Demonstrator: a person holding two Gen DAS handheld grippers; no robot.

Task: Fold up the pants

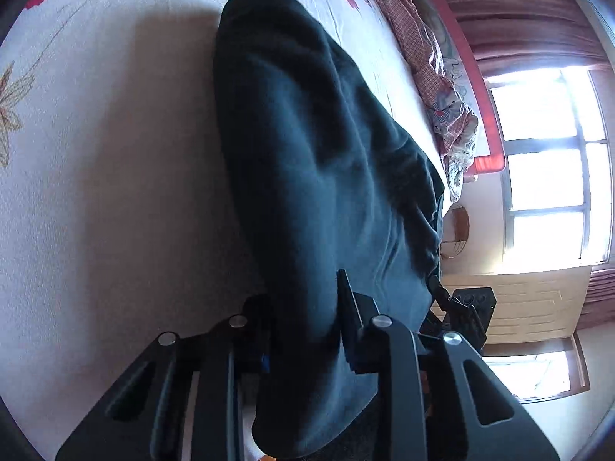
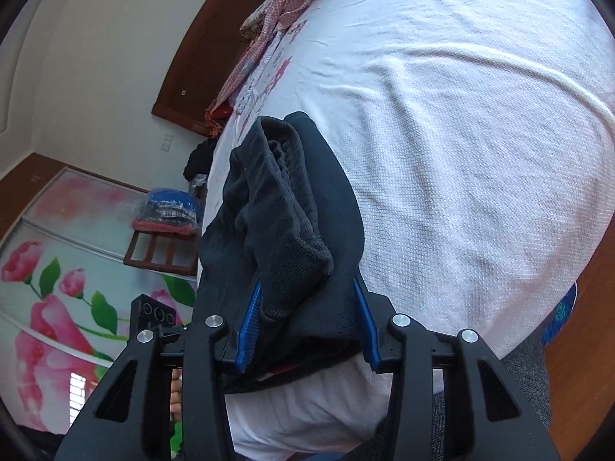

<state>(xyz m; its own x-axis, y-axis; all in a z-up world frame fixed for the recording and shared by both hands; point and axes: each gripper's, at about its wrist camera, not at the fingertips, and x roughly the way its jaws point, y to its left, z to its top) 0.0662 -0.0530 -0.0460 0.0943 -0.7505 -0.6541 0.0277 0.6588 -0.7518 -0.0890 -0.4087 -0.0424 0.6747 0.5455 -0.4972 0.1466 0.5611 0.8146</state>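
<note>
Left wrist view: my left gripper (image 1: 307, 307) comes in from the bottom centre, tilted down toward the bed. Jaws narrow, clamped on the dark pants (image 1: 307, 146); cloth bunches between the two fingers and spills below them. From the grip the pants run up the middle of the frame, lying on the floral bedsheet (image 1: 96, 192), which fills the left half. Window (image 1: 549, 161) at the right edge, a checked blanket (image 1: 415, 46) heaped upper right.

Right wrist view: my right gripper (image 2: 307, 319) also enters from the bottom centre, pointing down at a shallower slant. Blue pads (image 2: 250, 322) sit half apart with a thick wad of the pants (image 2: 280, 211) squeezed between them, so it holds cloth too. The bundle stands up from the jaws toward frame centre, over the white sheet (image 2: 461, 134) that covers the right side. Flowered wardrobe (image 2: 50, 288) lower left. The other gripper (image 2: 155, 313) peeks in at the left, beside the pants edge.
</note>
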